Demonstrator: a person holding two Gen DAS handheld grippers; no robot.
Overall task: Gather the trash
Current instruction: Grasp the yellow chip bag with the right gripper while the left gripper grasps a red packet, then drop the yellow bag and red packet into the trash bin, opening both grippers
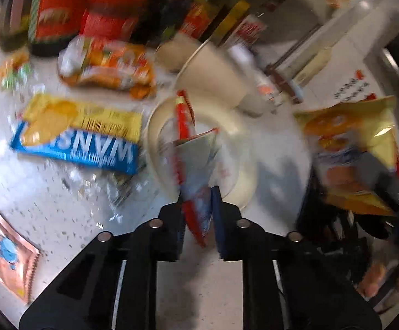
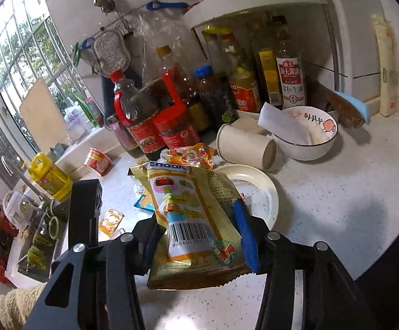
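On the speckled kitchen counter (image 2: 336, 192), both grippers pinch wrappers.
Left gripper (image 1: 198, 214) clamps a red-and-silver wrapper (image 1: 196, 165) over the cream plate (image 1: 243, 134); right gripper (image 2: 199, 236) grips the yellow Enaak packet (image 2: 191, 220), plate at two o'clock.

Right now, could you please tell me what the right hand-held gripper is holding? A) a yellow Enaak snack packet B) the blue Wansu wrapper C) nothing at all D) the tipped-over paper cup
A: in the right wrist view the right hand-held gripper has its fingers closed against both sides of the yellow Enaak snack packet, lifted above the counter, while the paper cup lies untouched behind.
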